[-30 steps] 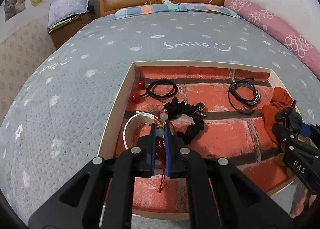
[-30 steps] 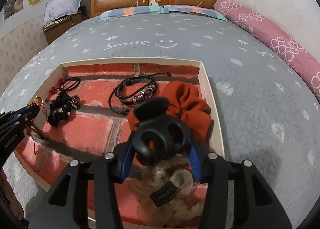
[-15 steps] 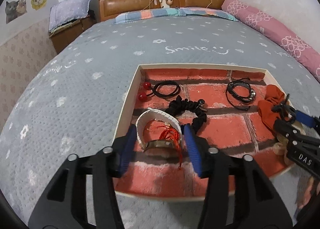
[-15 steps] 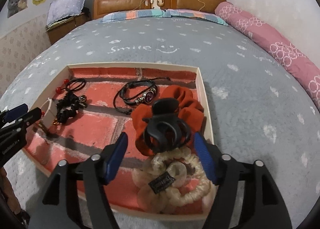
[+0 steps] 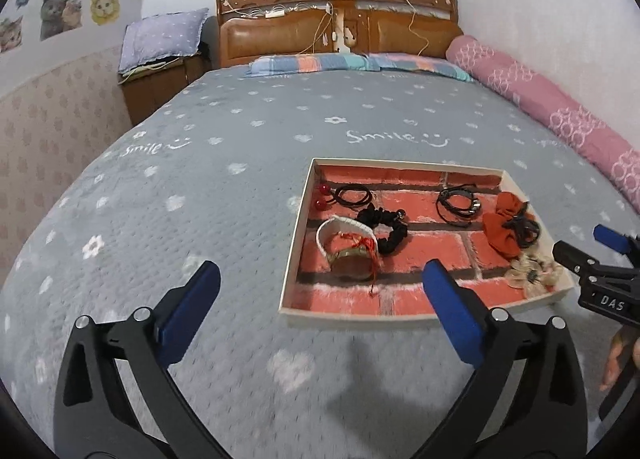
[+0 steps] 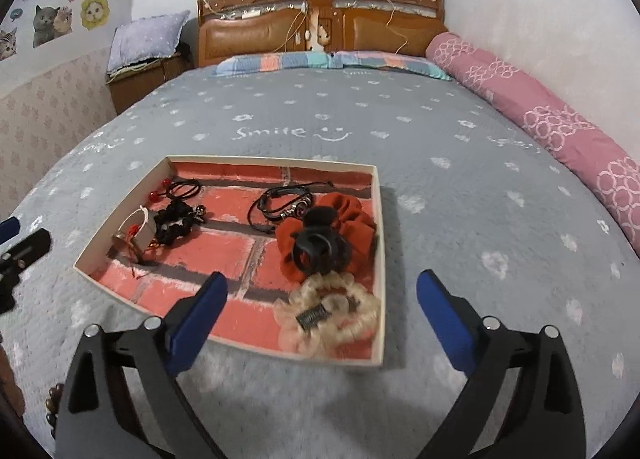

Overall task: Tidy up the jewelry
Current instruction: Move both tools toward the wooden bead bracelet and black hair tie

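Two tools, ours: left tool (image 5: 320, 315) and right tool (image 6: 322, 317), both opening, nothing between the jaws. Jewelry lies in the tray (image 6: 378, 259) on the bed (image 6: 460, 219), ahead of both; black claw clip (image 6: 318, 247) nearer our right, beaded tassel (image 5: 360, 249) nearer our left.

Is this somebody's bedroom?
Yes, most likely a bedroom: a big bed with a grey quilt and a wooden headboard fills the room, and cat stickers decorate the wall.
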Motion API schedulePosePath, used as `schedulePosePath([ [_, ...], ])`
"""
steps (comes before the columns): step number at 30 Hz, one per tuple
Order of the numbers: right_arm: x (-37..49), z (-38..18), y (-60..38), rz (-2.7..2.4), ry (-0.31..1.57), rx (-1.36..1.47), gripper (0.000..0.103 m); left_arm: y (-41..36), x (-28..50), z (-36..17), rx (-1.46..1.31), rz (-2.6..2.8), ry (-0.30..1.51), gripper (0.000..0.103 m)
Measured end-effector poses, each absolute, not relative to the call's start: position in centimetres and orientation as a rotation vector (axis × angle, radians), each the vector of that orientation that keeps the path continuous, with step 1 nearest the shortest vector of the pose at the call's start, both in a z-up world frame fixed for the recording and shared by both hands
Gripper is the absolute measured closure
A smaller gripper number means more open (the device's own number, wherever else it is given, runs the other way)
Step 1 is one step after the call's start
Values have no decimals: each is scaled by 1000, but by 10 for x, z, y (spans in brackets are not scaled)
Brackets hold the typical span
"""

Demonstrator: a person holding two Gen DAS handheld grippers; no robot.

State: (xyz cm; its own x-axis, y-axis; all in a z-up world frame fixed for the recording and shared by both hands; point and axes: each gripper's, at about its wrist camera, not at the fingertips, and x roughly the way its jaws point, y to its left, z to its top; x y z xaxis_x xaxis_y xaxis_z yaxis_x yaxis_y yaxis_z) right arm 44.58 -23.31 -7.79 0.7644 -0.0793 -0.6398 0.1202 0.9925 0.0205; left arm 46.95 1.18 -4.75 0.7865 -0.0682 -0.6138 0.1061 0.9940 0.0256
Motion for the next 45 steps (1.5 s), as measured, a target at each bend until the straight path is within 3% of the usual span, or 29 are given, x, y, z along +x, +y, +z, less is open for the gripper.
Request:
schedulePosePath([
  [20,340,-106,-225,-119,699,121,9,59,349,-95,57,-23,714,5],
  [35,325,-125,-200,-84,709,93,11,57,333,-116,38,-35,753,5],
  [37,326,-127,-196,-78,713,75,22,57,336,-120,37,-40,766,5],
  [45,339,-144,-191,-40,800,70,42,59,341,-128,21,-58,792,6],
])
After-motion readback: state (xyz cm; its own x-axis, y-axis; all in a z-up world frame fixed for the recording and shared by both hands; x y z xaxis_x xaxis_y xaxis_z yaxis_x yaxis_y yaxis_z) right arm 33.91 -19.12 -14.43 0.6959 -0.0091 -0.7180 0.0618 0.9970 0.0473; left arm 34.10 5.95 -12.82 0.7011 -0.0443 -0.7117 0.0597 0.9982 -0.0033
